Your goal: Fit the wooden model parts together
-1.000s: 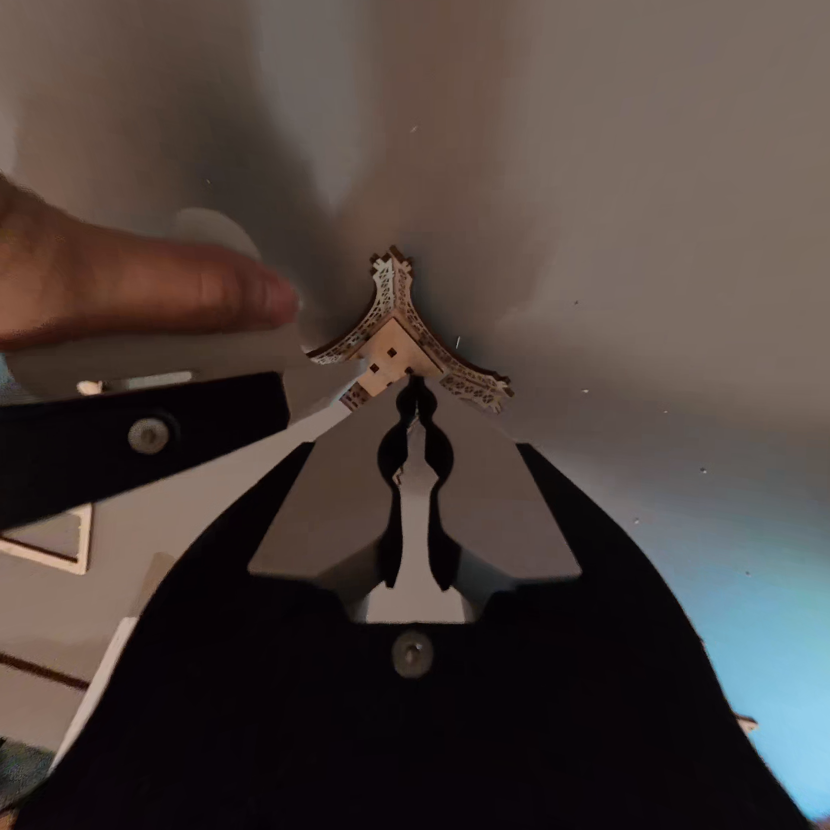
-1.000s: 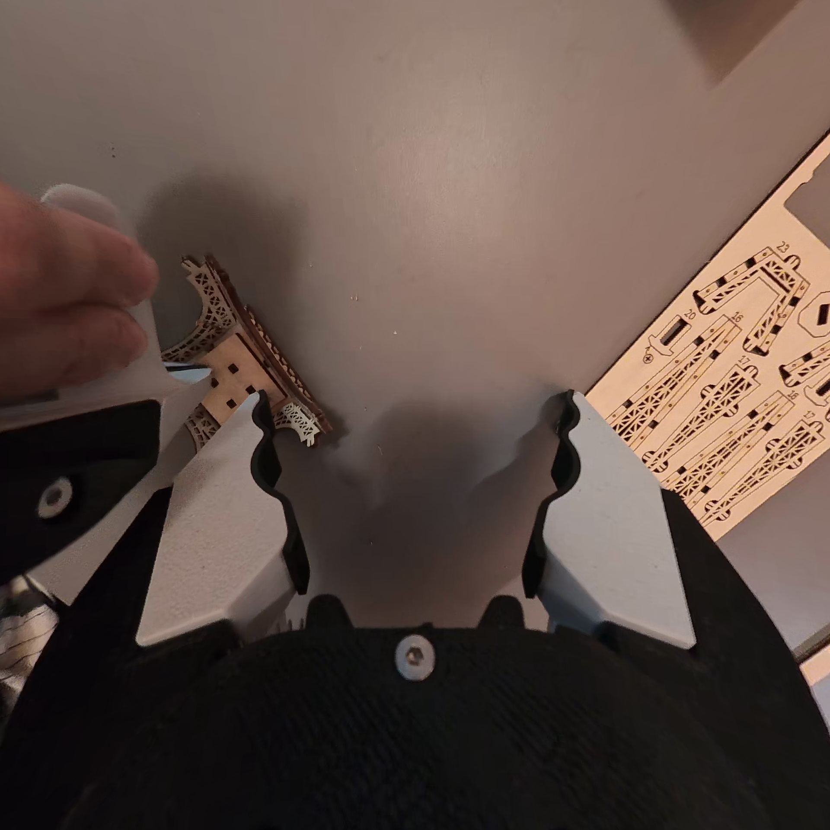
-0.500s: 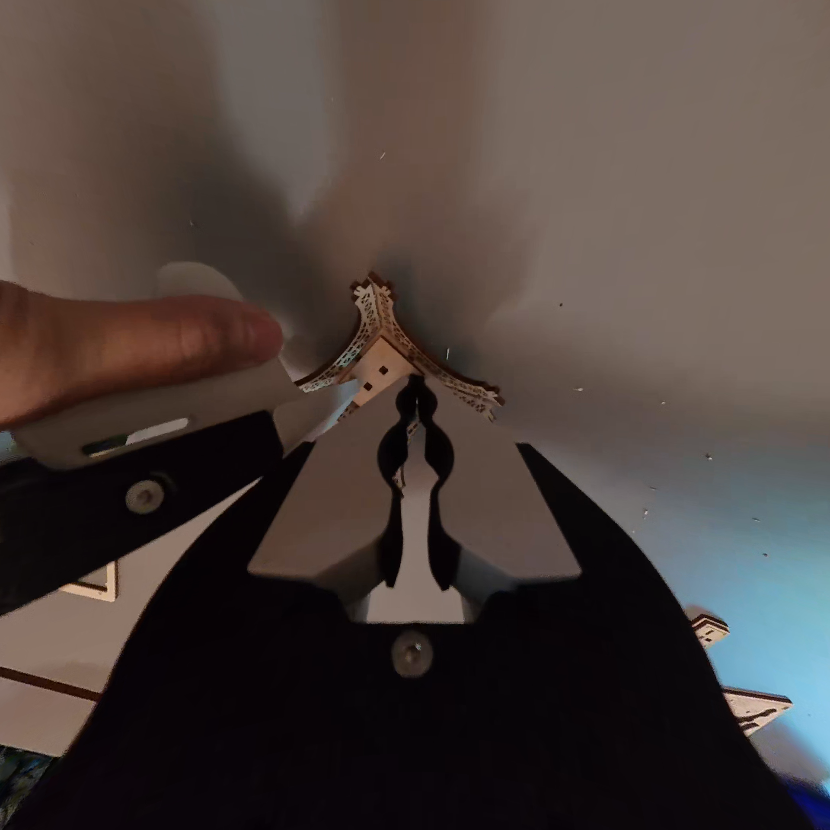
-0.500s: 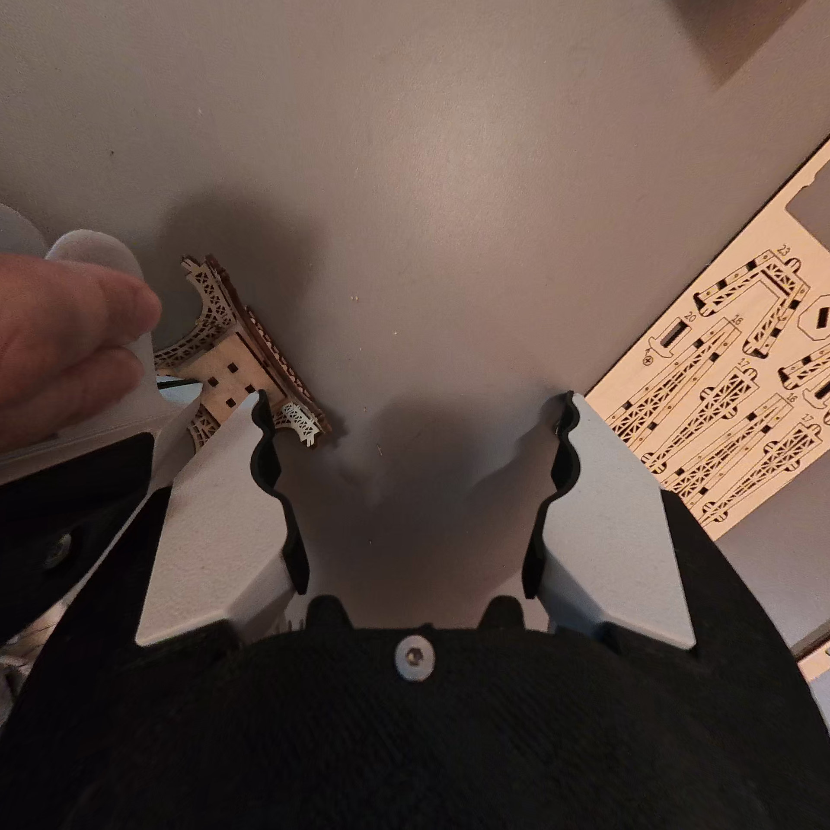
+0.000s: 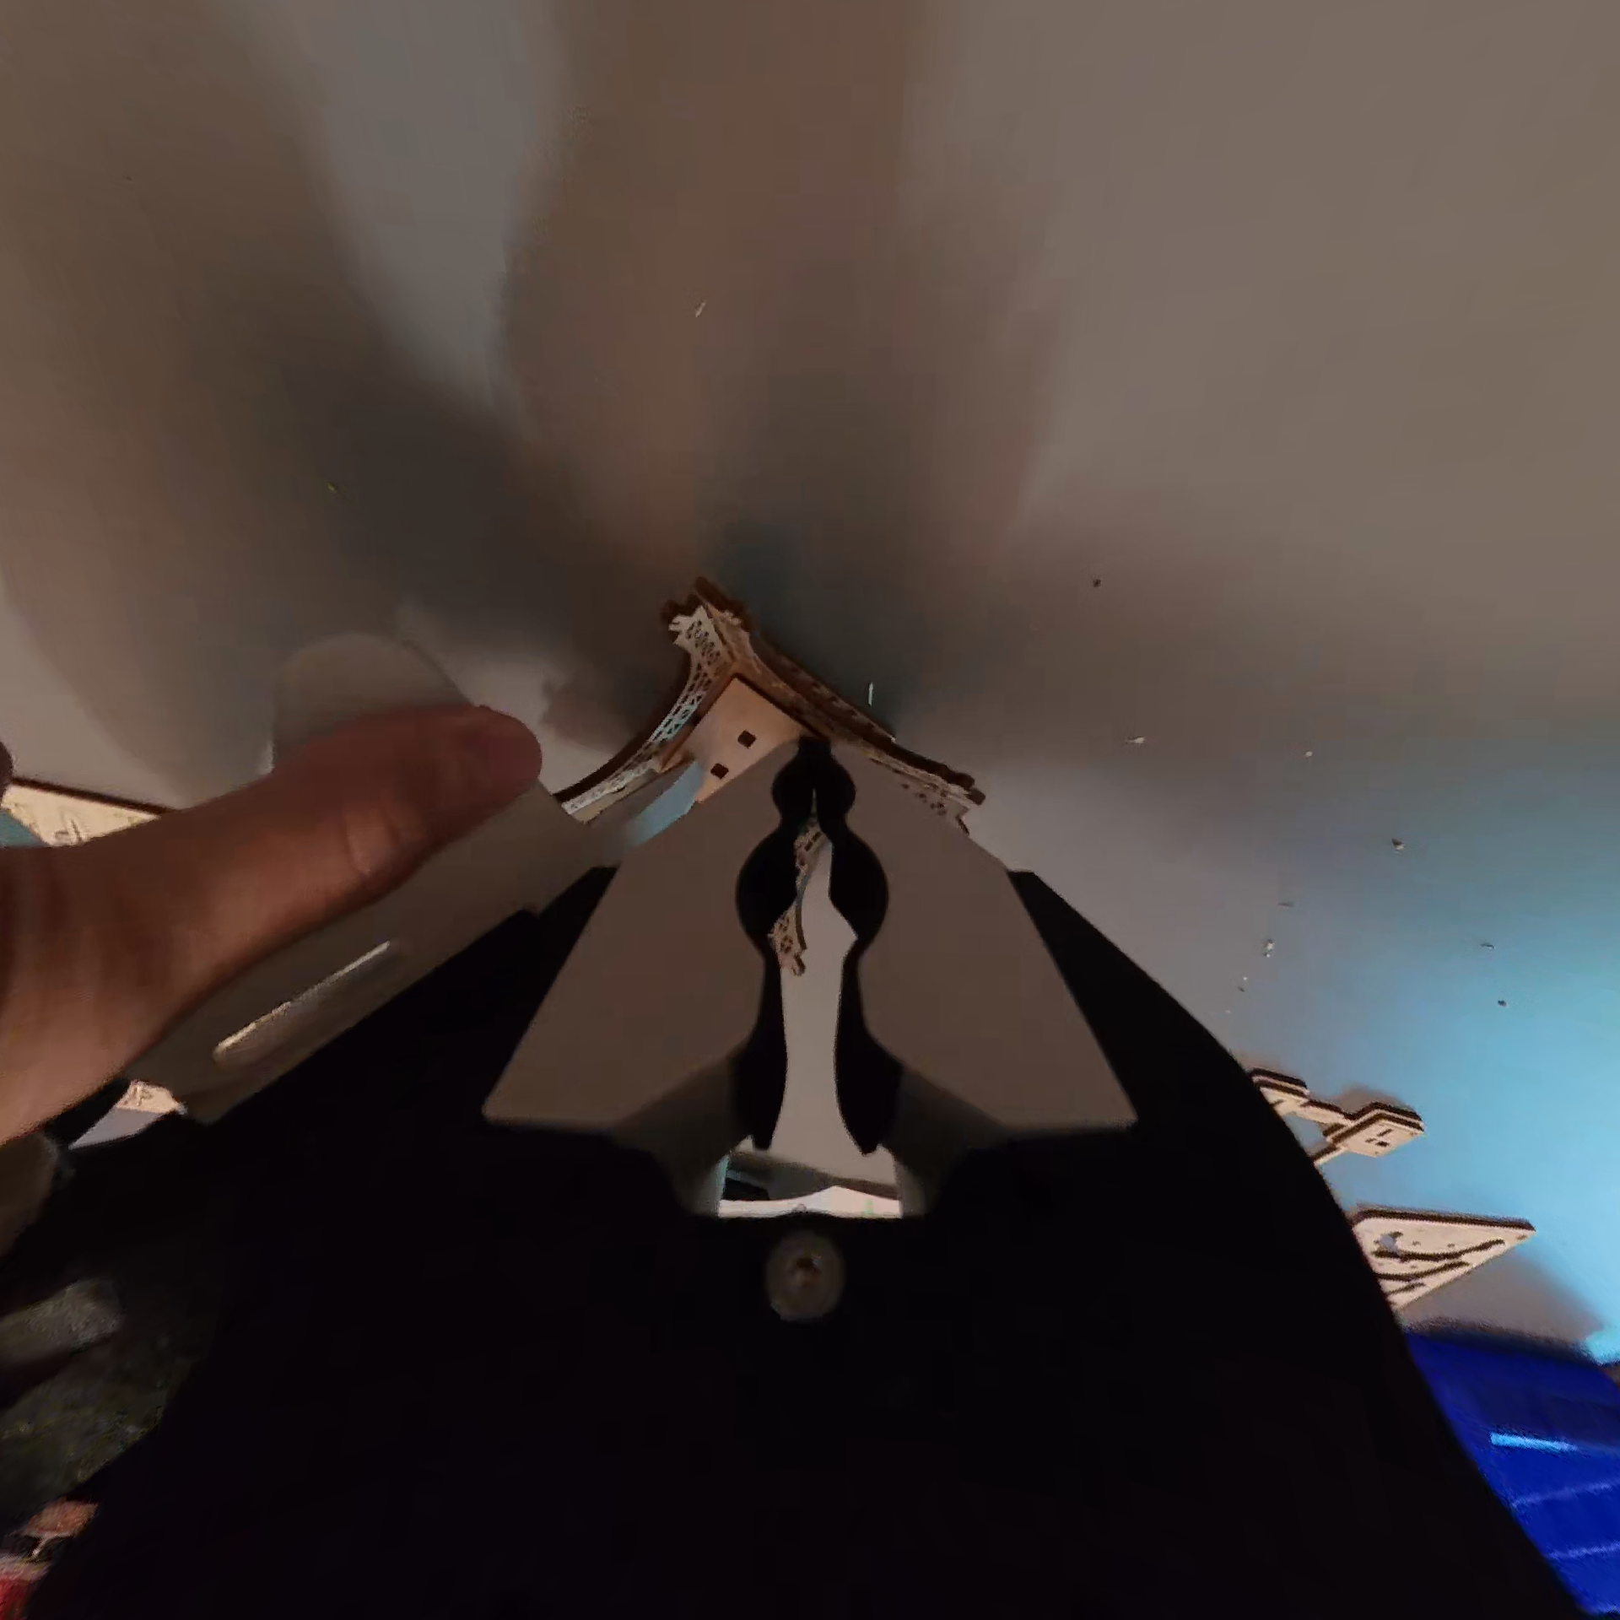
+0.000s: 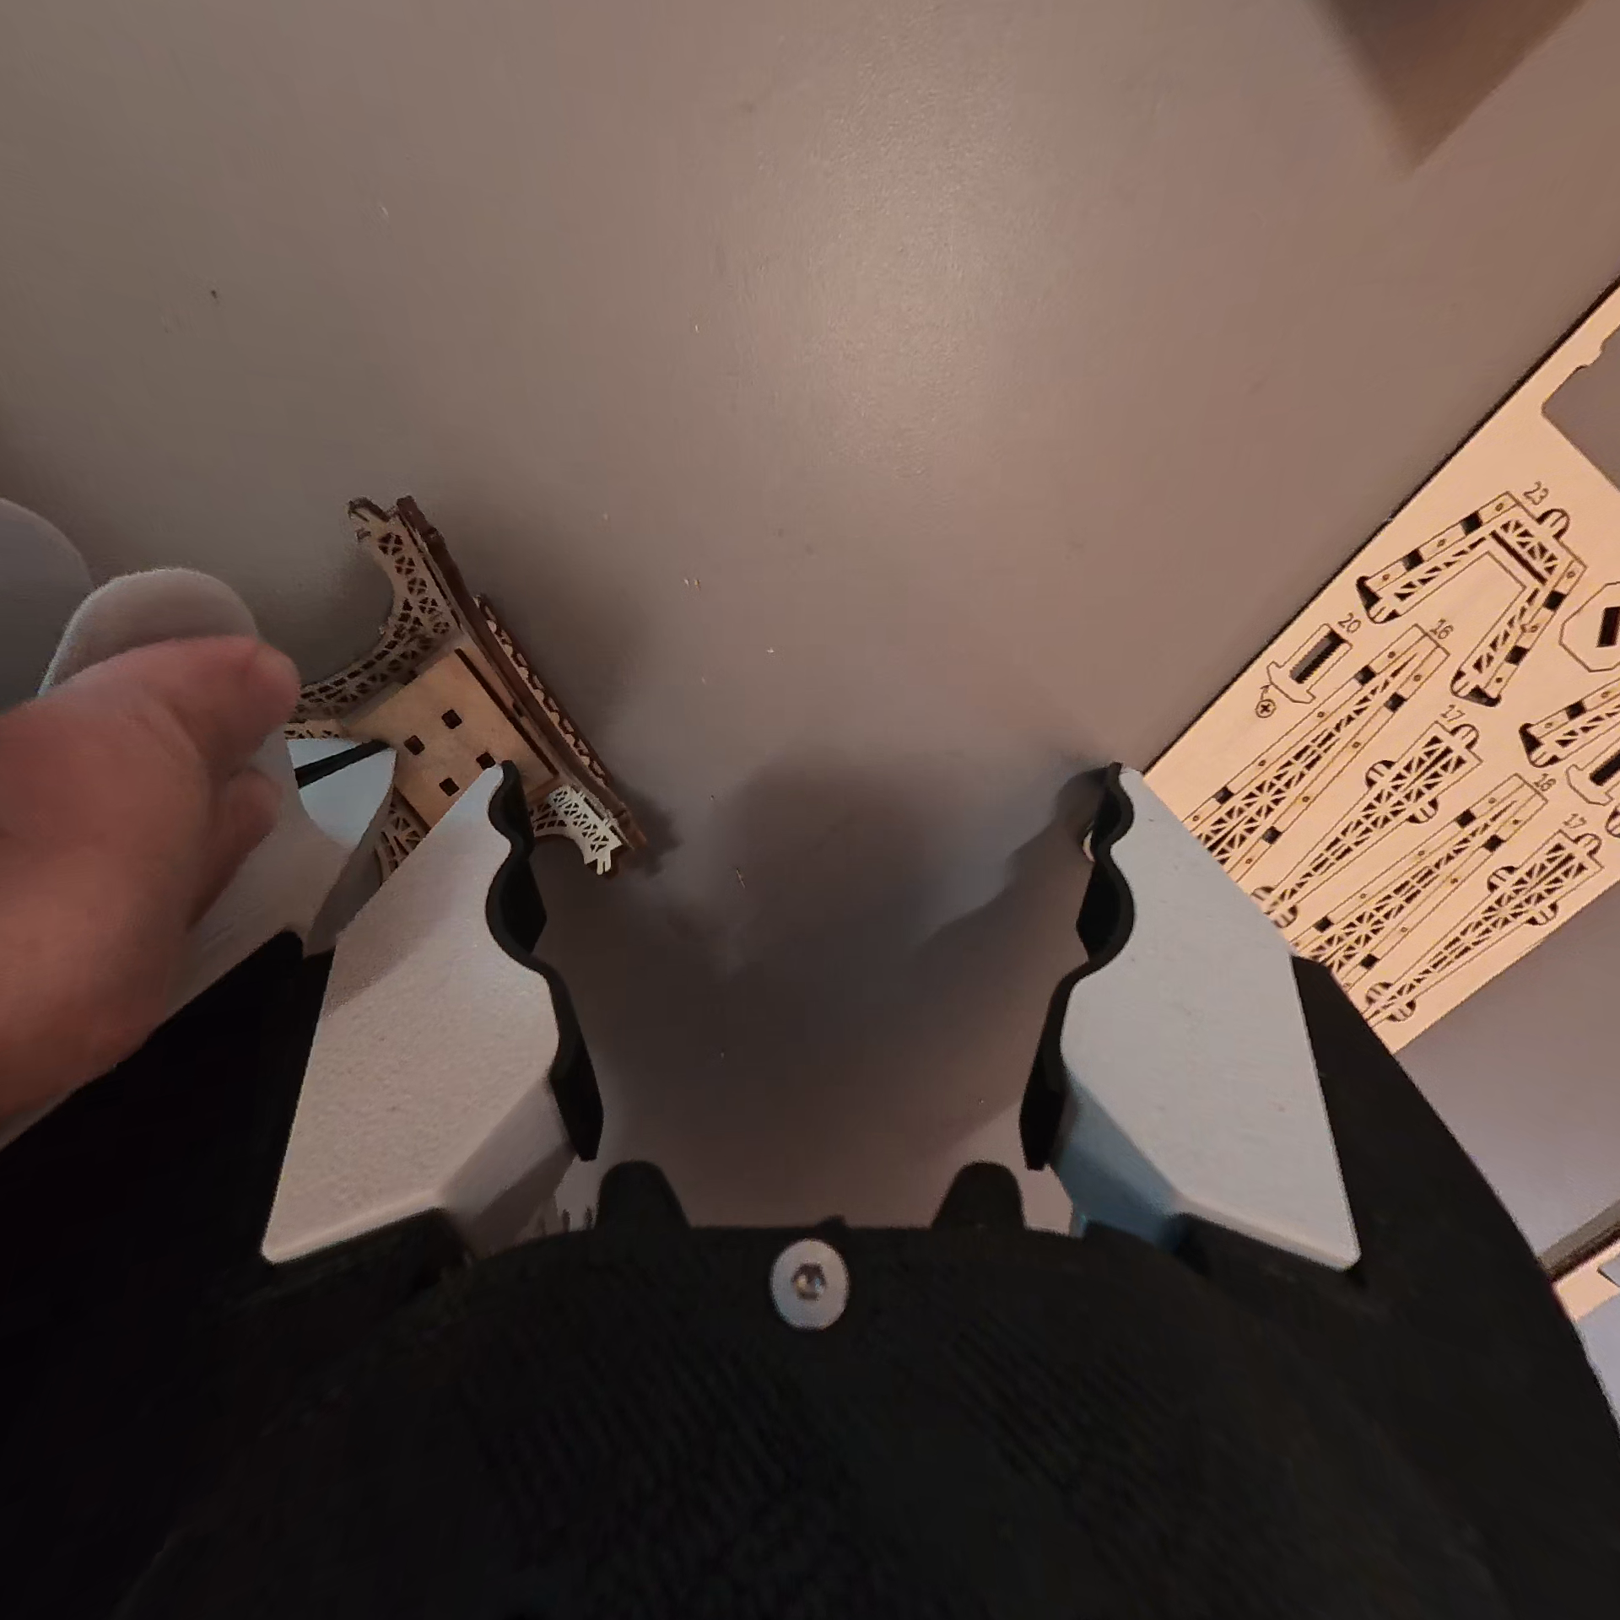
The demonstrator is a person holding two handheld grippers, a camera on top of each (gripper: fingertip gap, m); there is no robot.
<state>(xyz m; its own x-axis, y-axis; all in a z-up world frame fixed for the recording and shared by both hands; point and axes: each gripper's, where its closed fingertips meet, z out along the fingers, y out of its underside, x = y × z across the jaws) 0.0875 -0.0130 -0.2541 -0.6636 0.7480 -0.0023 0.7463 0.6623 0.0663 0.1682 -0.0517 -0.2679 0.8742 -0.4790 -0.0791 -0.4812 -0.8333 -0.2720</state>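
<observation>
The wooden tower-base model (image 5: 732,701), with lattice arches and a flat plate with square holes, rests on the grey table. My left gripper (image 5: 813,761) is shut on one edge of it, and a lattice leg (image 5: 799,885) shows between the jaws. In the right wrist view the model (image 6: 438,692) lies at the left. My right gripper (image 6: 806,780) is open and empty, with its left fingertip (image 6: 500,789) touching the model's near edge. The left gripper's shut tips (image 6: 346,771) hold the model from the left.
A person's hand (image 6: 114,789) rests on a white rounded piece (image 6: 158,605) left of the model; its finger (image 5: 351,824) also shows in the left wrist view. A wooden parts sheet (image 6: 1403,745) lies at the right. Loose wooden parts (image 5: 1341,1131) lie at the lower right.
The left gripper has turned with the model still held. The finger has come closer to the model. Loose parts have come into view at the lower right. The right gripper stayed open.
</observation>
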